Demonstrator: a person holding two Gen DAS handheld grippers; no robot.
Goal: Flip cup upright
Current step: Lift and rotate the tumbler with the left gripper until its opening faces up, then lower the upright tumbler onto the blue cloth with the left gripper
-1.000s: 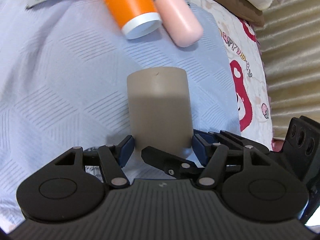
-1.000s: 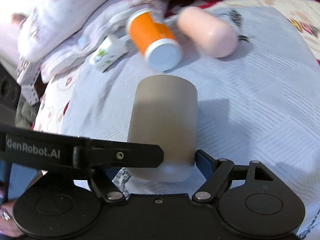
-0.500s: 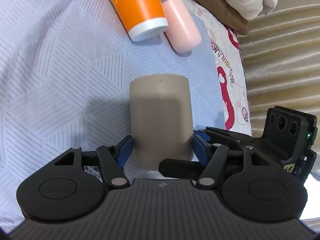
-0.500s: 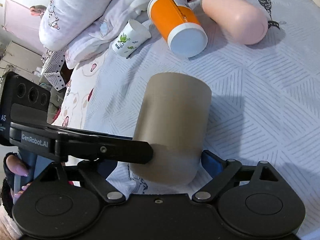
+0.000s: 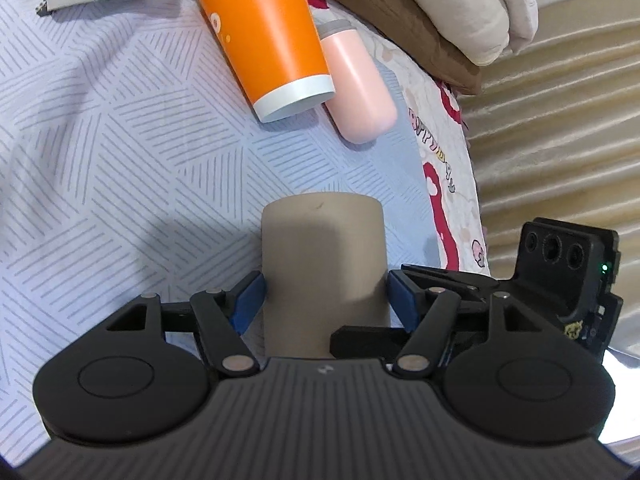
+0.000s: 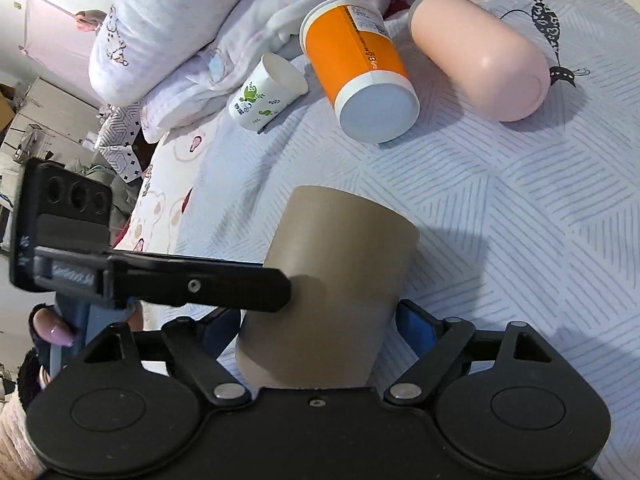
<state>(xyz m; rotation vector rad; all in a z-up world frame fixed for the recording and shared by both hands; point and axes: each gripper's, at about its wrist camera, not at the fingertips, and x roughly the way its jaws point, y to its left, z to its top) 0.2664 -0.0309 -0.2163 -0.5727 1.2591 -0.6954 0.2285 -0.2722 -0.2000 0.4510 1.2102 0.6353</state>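
- The surface is a bed, spread with a pale lavender-grey quilted bedspread (image 5: 120, 140) stitched in hatched diamonds; under it a cartoon-print sheet (image 5: 444, 184) in red and cream shows along the edge.
- At the head of the bed lie a white printed pillow (image 6: 168, 20), a cream folded quilt (image 5: 460, 4) and a brown cushion (image 5: 392, 20). A ribbed beige curtain or headboard (image 5: 560, 140) fills the side in the left wrist view; which of the two it is, I cannot tell.
- Four cups or bottles in all: one taupe cup (image 5: 324, 276), one orange paper cup (image 5: 268, 36) with a white base band, one pink bottle (image 5: 356, 92), one small white paper cup (image 6: 268, 96) with green leaf print.
- The taupe cup is held above the bedspread, closed end pointing away from both cameras; its mouth is hidden behind the tool bodies.
- Two pairs of tongs: the left tongs (image 5: 324, 300) are clamped on the taupe cup, blue pads against either side. The right tongs (image 6: 320, 332) straddle the same cup, and the right pad looks to be touching it; the left pad is hidden behind a finger of the left tongs that crosses the view.
- The orange cup, pink bottle and small white cup all lie on their sides, orange cup and pink bottle just beside each other.
- The small white cup is cut off by the frame edge in the left wrist view.
- A hand (image 6: 48, 328) with pink nails shows at the lower left of the right wrist view, mostly hidden.
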